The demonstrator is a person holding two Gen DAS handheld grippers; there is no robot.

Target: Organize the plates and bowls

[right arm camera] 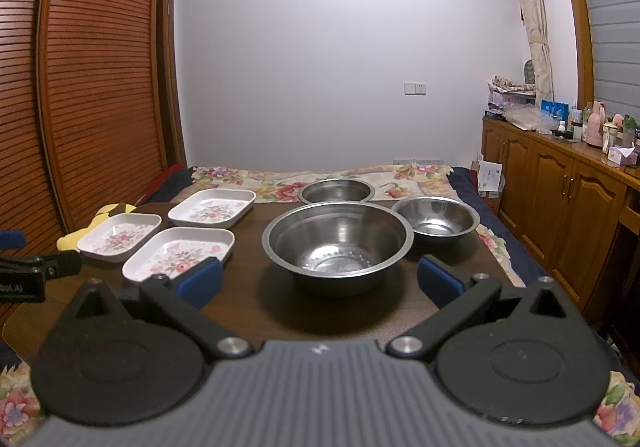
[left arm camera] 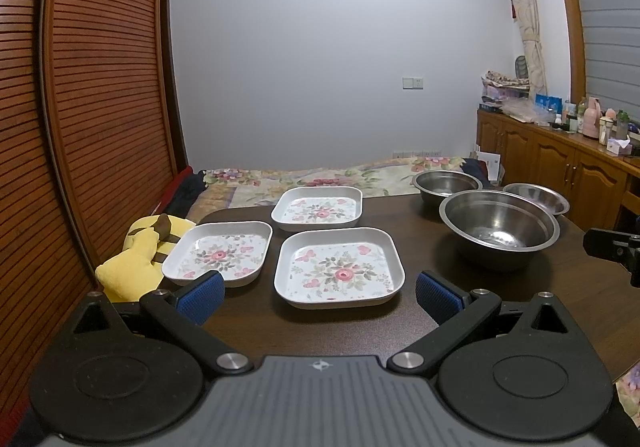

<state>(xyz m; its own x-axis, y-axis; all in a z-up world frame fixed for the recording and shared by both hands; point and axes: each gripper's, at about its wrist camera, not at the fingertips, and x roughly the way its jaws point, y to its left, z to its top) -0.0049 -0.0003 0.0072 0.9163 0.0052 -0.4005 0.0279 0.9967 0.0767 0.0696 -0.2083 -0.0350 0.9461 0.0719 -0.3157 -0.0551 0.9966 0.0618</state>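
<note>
bedroom walls and a louvred wardrobe (left arm camera: 80, 107) frame my dark wooden table (left arm camera: 420, 247); everything is placed from the large steel bowl (right arm camera: 338, 243); behind it sits a second steel bowl (right arm camera: 337, 191), to its right a smaller steel bowl (right arm camera: 436, 221), to its left three floral square plates, the nearest plate (left arm camera: 338, 267), the left plate (left arm camera: 218, 253) and the far plate (left arm camera: 318, 209); nothing is stacked yet; my left gripper (left arm camera: 320, 293) hangs spread wide before the nearest plate, my right gripper (right arm camera: 320, 279) spread wide before the large bowl, both empty; the left plate looks close to the table's edge beside a yellow plush toy (left arm camera: 140, 259), so a careless nudge could tip it off; smooth steel rims may slip from my pads; bare table in front of the large bowl gives room to work.
</note>
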